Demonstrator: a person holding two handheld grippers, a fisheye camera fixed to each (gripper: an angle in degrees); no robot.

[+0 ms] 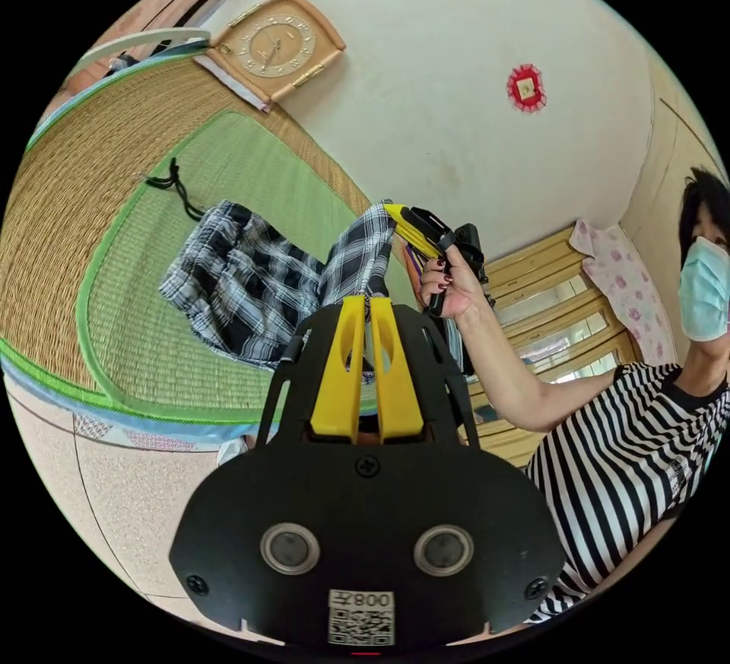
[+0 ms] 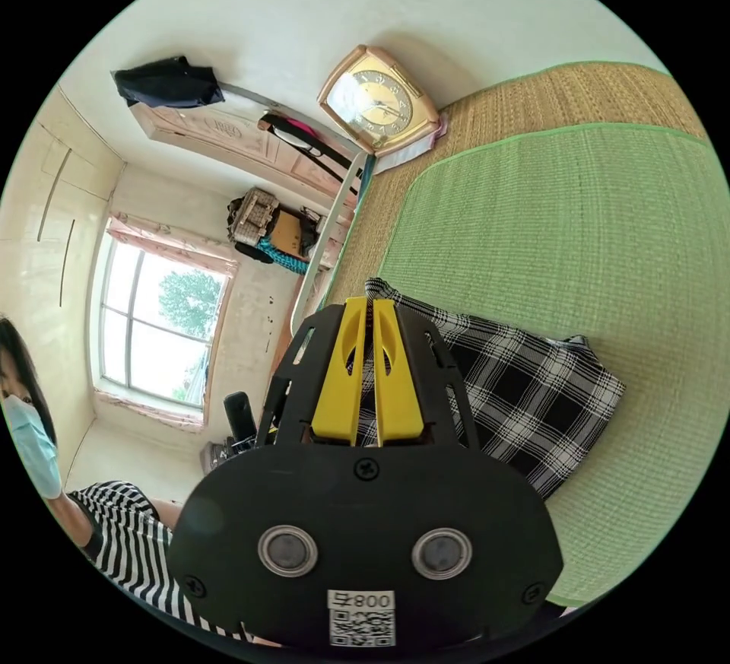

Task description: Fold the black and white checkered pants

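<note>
The black and white checkered pants (image 1: 251, 284) lie partly on a green woven mat (image 1: 220, 169), with one end lifted off it. My left gripper (image 1: 368, 305) is shut on a raised edge of the fabric. In the left gripper view the right gripper (image 1: 407, 227), held by a hand, pinches another lifted corner a little higher. In the right gripper view my right gripper (image 2: 370, 305) is shut on the cloth's edge, and the pants (image 2: 525, 398) trail away over the green mat (image 2: 578, 238). A black drawstring (image 1: 176, 189) lies at the far end of the pants.
The mat covers a bed with a straw border (image 1: 68, 185) and a blue edge. A clock (image 1: 274, 46) leans on the wall by the bed. A person in a striped shirt (image 1: 631, 451) stands close by. A window (image 2: 156, 325), shelves and tiled floor (image 1: 114, 481) surround the bed.
</note>
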